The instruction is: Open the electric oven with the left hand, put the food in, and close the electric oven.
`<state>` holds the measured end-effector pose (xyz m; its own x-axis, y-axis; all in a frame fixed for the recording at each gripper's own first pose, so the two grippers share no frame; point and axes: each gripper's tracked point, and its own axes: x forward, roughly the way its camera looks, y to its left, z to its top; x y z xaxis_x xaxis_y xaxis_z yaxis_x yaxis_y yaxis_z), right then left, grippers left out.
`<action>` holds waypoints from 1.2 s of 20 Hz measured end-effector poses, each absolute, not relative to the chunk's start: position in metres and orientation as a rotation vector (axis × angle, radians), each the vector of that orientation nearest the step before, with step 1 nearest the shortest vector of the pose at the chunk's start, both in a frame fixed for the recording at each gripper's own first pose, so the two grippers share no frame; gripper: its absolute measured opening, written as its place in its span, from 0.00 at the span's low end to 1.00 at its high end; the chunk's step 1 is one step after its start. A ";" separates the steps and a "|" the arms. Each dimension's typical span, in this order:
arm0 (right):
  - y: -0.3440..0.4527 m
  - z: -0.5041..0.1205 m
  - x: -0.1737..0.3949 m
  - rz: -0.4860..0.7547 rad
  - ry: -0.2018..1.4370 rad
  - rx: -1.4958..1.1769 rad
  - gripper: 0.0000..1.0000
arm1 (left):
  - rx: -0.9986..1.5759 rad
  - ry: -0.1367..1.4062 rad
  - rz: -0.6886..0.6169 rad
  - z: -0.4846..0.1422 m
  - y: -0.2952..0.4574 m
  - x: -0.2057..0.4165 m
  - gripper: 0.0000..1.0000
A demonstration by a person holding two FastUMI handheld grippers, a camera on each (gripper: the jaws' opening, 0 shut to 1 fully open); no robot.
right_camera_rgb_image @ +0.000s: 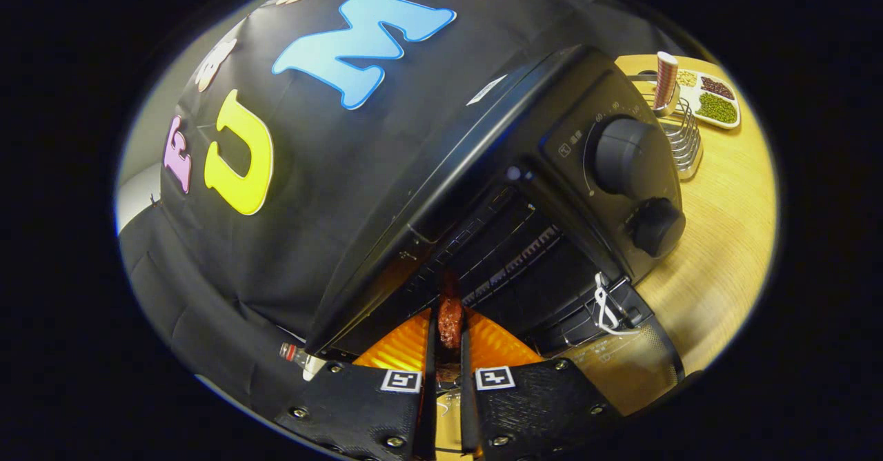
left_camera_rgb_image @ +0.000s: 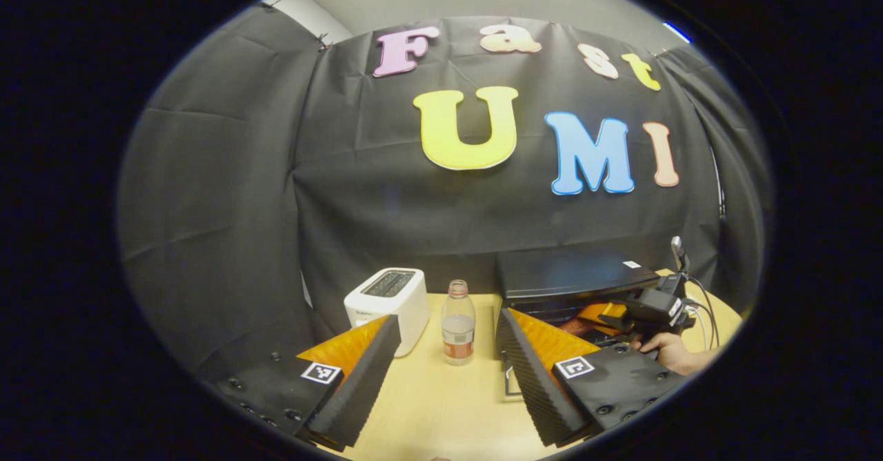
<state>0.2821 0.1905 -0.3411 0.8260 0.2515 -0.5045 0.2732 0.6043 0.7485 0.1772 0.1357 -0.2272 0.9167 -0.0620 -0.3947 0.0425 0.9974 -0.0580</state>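
In the left gripper view we see the left gripper [left_camera_rgb_image: 445, 371] held above the wooden table [left_camera_rgb_image: 441, 413] with its two fingers spread wide apart and nothing between them. Ahead of the gap between the fingers stands a clear bottle [left_camera_rgb_image: 458, 323] with a red cap, upright on the table. Just beyond the left finger [left_camera_rgb_image: 359, 385] sits a white toaster [left_camera_rgb_image: 388, 302]. Beyond the right finger [left_camera_rgb_image: 534, 378] we see the electric oven [left_camera_rgb_image: 572, 278], a black box at the back of the table. To the right of that finger, a hand [left_camera_rgb_image: 669, 350] holds the other gripper at the oven's front.

In the right gripper view the right gripper [right_camera_rgb_image: 448, 340] points into the oven [right_camera_rgb_image: 483, 171]. Its fingers stand close together and press from both sides on a dark reddish piece of food [right_camera_rgb_image: 450, 319], which sits upright between them. The food is at the mouth of the oven chamber, just ahead of the fingertips; the wire rack [right_camera_rgb_image: 510, 254] lies beyond it inside. The door [right_camera_rgb_image: 621, 350] hangs open and down, to the right of the right finger. Farther right on the oven's front panel we see two round knobs [right_camera_rgb_image: 624, 157], one large above one smaller. Beyond the oven, well apart from the fingers, a metal wire rack stand [right_camera_rgb_image: 679, 136] and a white divided dish [right_camera_rgb_image: 710, 99] of beans rest on the table [right_camera_rgb_image: 724, 219].
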 end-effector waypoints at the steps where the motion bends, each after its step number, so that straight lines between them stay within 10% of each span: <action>1: 0.187 -0.345 0.283 -0.030 0.623 0.915 0.16 | -0.056 0.411 -0.058 -0.229 0.134 0.177 1.00; 8: 0.163 -0.350 0.288 -0.072 0.623 0.691 0.46 | -0.078 0.431 -0.044 -0.240 0.132 0.172 1.00; 10: 0.158 -0.339 0.287 -0.061 0.593 0.638 0.91 | -0.080 0.430 -0.040 -0.239 0.128 0.169 1.00; 11: 0.155 -0.335 0.285 -0.059 0.582 0.615 0.96 | -0.079 0.426 -0.044 -0.236 0.126 0.169 0.97; 24: 0.133 -0.236 0.197 0.120 0.466 0.347 0.98 | -0.095 0.385 -0.108 -0.221 0.062 0.154 1.00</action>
<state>0.1974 0.1328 -0.2360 0.8875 0.1913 -0.4192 -0.0341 0.9345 0.3543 0.1537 0.0615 -0.2210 0.9211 -0.1229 -0.3694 0.0869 0.9898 -0.1128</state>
